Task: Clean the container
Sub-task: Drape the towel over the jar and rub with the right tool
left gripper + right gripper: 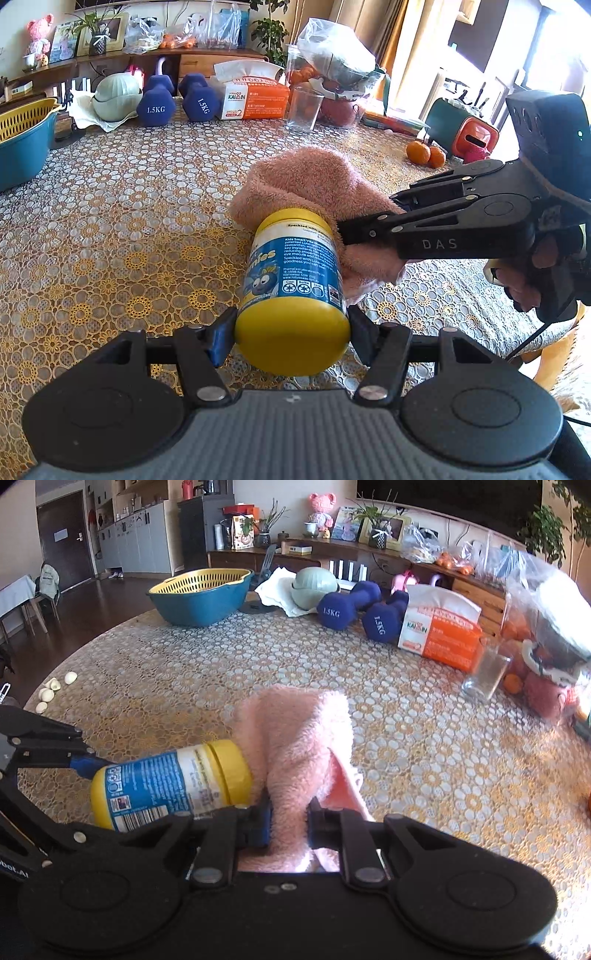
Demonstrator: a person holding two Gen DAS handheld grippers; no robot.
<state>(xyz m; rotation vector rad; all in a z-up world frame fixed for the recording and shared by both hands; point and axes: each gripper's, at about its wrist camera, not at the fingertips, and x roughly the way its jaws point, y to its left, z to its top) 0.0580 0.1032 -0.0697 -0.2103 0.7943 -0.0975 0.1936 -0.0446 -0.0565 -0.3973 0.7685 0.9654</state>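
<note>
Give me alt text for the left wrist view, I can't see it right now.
The left gripper clamps the base of a yellow bottle with a blue label, held on its side above a patterned tablecloth. The right gripper, gripping a pink towel, presses it against the bottle's far end. Dumbbells and a tissue box sit behind.

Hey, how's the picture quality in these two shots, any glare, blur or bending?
Left wrist view: strong daylight blows out the window at upper right, and the table edges curve from the fisheye; the bottle label is sharp. Right wrist view: the glass and bag at right are smeared, and the far wall bends.
</note>
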